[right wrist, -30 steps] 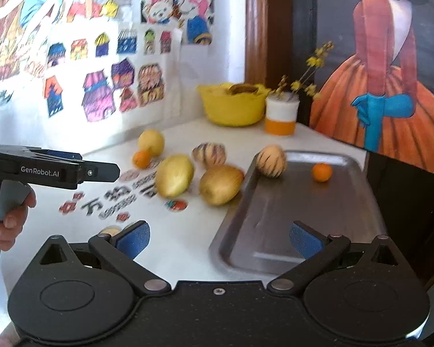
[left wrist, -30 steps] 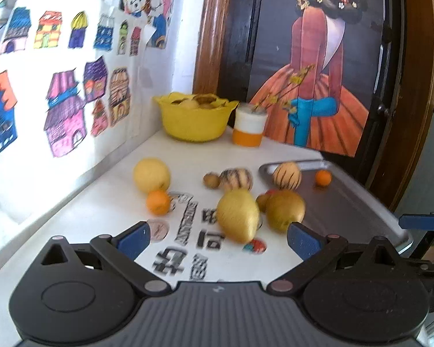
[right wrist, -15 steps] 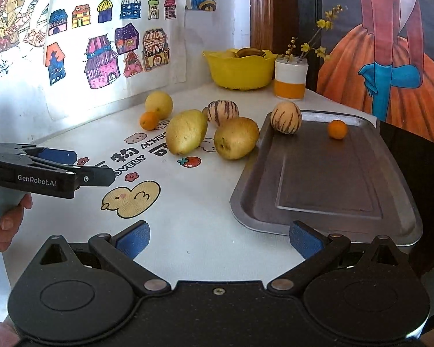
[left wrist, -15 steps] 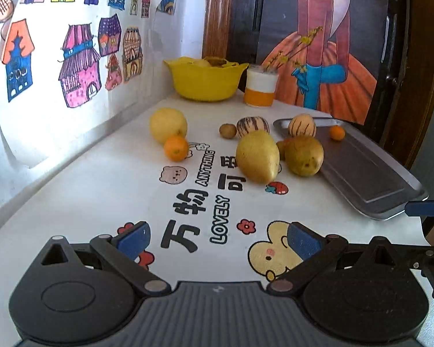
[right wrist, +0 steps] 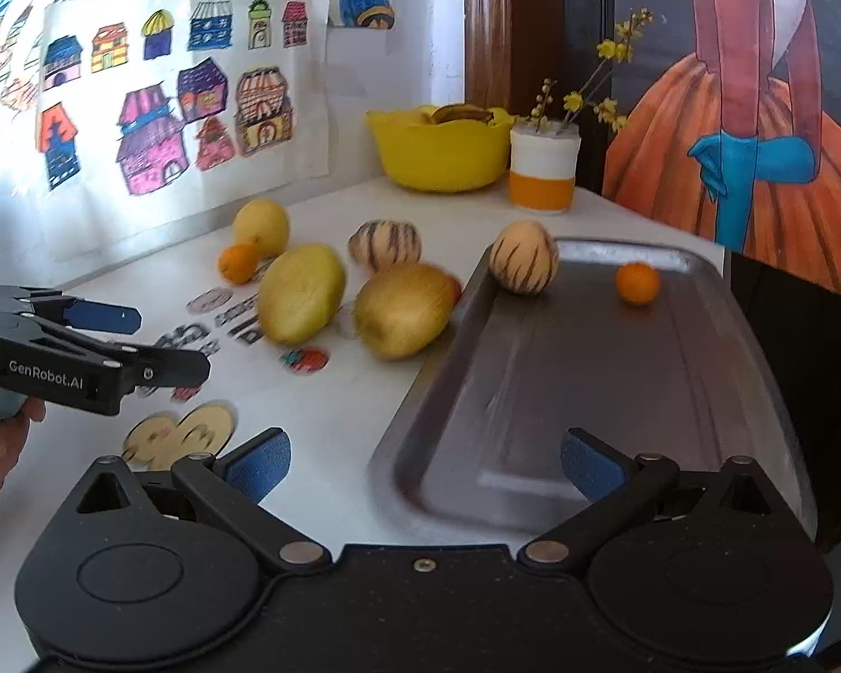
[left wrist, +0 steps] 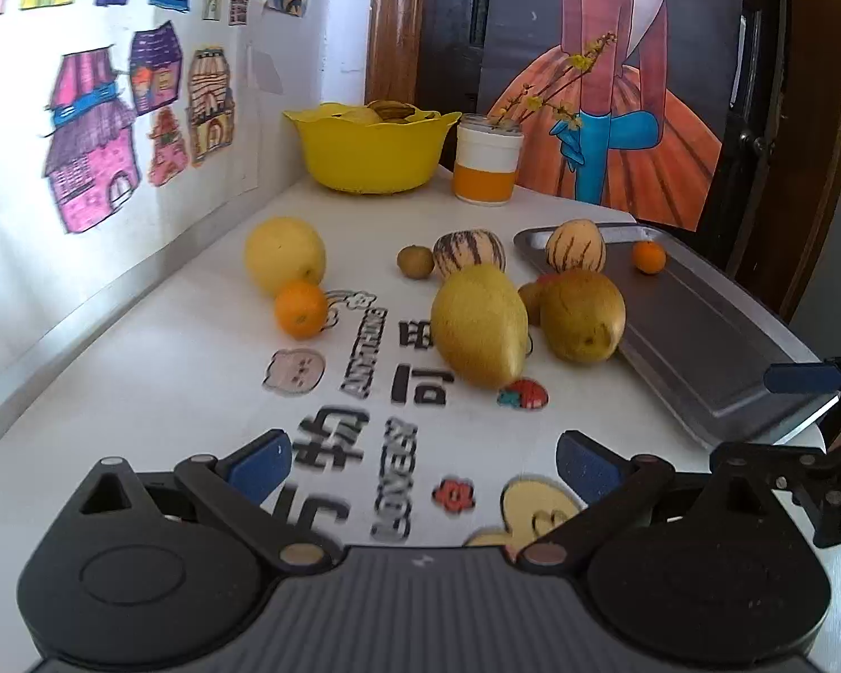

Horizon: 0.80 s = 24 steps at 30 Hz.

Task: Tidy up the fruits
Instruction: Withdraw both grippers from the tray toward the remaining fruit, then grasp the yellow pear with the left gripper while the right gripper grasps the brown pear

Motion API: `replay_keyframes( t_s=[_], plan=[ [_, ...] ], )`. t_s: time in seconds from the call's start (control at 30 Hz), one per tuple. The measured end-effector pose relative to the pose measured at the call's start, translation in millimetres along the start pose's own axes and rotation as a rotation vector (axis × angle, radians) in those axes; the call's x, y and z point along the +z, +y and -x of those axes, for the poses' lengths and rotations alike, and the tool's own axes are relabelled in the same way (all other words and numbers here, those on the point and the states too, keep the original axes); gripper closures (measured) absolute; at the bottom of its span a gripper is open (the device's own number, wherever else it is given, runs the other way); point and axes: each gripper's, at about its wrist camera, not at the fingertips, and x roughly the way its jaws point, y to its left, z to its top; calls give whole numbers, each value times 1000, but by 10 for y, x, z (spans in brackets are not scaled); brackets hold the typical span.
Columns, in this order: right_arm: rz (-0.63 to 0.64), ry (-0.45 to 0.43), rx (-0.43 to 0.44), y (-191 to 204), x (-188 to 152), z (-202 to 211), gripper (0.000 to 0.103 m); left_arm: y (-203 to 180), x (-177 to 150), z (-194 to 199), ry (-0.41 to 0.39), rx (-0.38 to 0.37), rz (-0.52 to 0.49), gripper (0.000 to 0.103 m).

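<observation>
Left wrist view: left tongs (left wrist: 420,462) gape wide, empty; right tongs (right wrist: 423,462) likewise. Beyond, on the worktop (left wrist: 196,370), the mango (left wrist: 479,333) lies beside the tray (right wrist: 588,392); probably heavy, smooth-skinned, best gripped across its middle.

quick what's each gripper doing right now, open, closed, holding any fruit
Left gripper: open, holding nothing, above the table.
Right gripper: open, holding nothing, at the metal tray's near end.
</observation>
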Motion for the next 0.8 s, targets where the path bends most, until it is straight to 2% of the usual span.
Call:
replay_keyframes(
  t_s=[0.17,0.43,0.7,0.77,0.8],
  plan=[
    [45,-16,8,-101,241,-237,1,-9,214,-245,1,-9,23,0],
    [202,11,65,-27,514,-654,1,41,442,-628,15,-20,48,1],
    [290,16,77,121,586,-907,10,90,501,-821,40,-65,72,3],
    [298,18,81,128,583,-942,19,105,512,-837,46,-83,82,6],
    [299,21,82,131,581,-957,20,112,517,-843,48,-92,88,9]
  ],
)
